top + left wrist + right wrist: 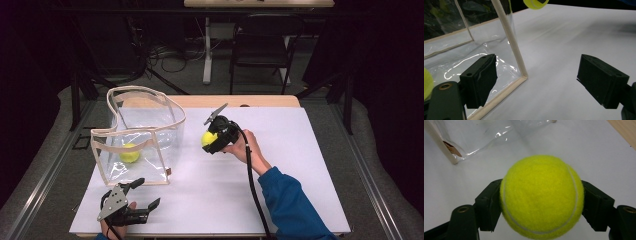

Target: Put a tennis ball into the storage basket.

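With my right gripper (211, 138) clamped on the tennis ball (208, 138) just beside the clear bag (140, 131), I'd lift over its rim before releasing, left gripper (145, 192) idle, agape.

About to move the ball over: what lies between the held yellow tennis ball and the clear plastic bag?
High view: only bare white table sheet between the yellow tennis ball and clear plastic bag.

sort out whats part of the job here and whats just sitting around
In the job: tennis ball clamped in the right gripper; clear bag; second ball inside it; open left gripper.
Lying about: chair; floor cables.
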Tool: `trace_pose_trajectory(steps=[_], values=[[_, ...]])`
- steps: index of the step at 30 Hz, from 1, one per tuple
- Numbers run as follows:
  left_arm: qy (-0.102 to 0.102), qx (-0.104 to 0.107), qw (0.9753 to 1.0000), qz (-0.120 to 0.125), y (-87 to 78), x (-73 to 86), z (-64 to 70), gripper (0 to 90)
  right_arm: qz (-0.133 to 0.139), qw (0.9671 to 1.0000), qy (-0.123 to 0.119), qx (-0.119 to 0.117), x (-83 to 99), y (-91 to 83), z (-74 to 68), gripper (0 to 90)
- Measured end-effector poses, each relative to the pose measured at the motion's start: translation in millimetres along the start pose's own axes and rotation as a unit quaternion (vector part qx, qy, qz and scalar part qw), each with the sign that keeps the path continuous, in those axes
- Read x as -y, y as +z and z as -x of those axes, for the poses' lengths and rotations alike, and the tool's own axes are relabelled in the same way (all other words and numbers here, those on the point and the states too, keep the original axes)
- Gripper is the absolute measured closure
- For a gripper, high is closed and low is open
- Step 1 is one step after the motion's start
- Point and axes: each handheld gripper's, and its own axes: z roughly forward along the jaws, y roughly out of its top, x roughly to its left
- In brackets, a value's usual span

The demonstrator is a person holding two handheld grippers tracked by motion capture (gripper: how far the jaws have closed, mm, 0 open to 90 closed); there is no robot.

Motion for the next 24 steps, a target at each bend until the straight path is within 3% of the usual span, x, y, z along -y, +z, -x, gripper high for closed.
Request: trace_pose_trajectory(steps=[24], values=[[0.000,-0.001,1.0000,0.000,0.0,-0.1,0.0,16.0,0.009,0.9999,-0.009,0.006,-9.1,-18.5,-0.2,26.2]])
